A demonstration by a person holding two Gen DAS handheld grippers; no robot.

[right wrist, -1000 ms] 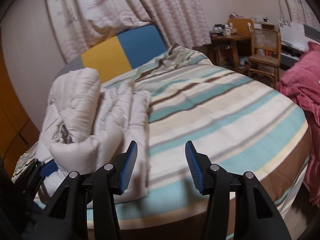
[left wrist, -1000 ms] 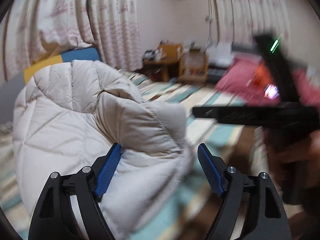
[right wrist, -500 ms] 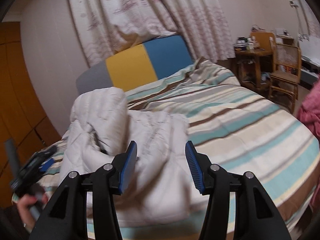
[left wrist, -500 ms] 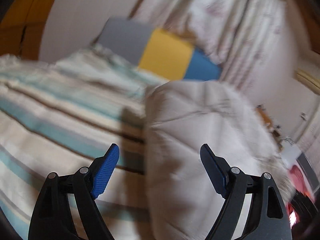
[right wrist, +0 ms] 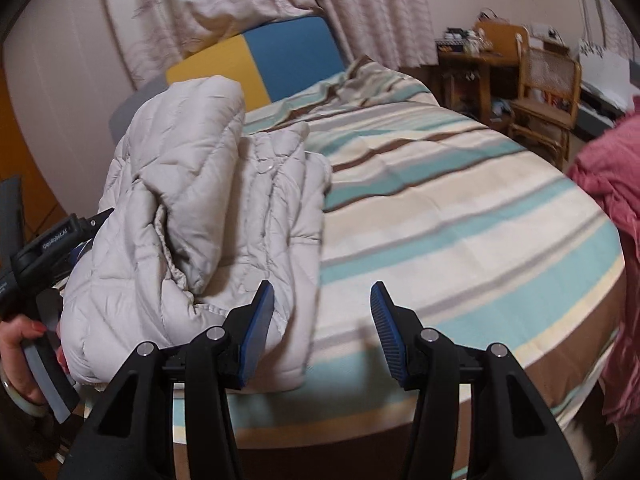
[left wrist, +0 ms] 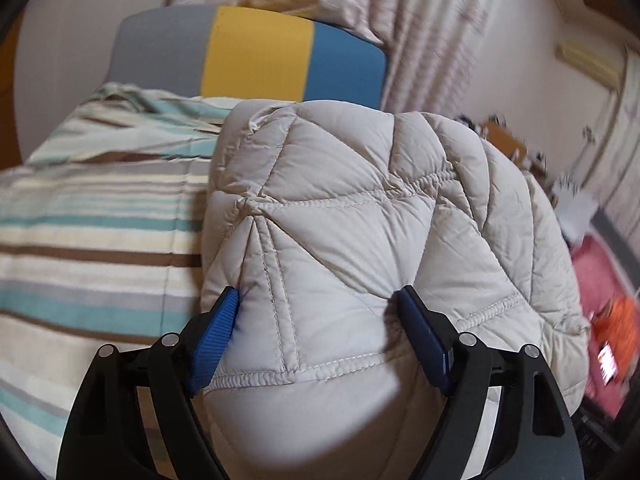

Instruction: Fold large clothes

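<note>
A cream quilted puffer jacket (left wrist: 360, 220) lies bunched and partly folded on the left side of the striped bed; it also shows in the right wrist view (right wrist: 208, 216). My left gripper (left wrist: 320, 332) is open, its blue pads on either side of a thick fold of the jacket, pressed against it. Seen from the right wrist view, the left gripper (right wrist: 76, 232) is at the jacket's left edge. My right gripper (right wrist: 322, 328) is open and empty, above the bed's near edge, just right of the jacket.
The bed (right wrist: 460, 216) has a striped cover of teal, brown and cream, and a grey, yellow and blue headboard (left wrist: 256, 52). Curtains hang behind. A wooden table and chair (right wrist: 544, 84) stand at the back right. A pink cloth (right wrist: 608, 184) lies at the right.
My left gripper swung round and came in on the jacket, so a fold now sits between its open pads. The right gripper moved slightly closer to the jacket, still open.
</note>
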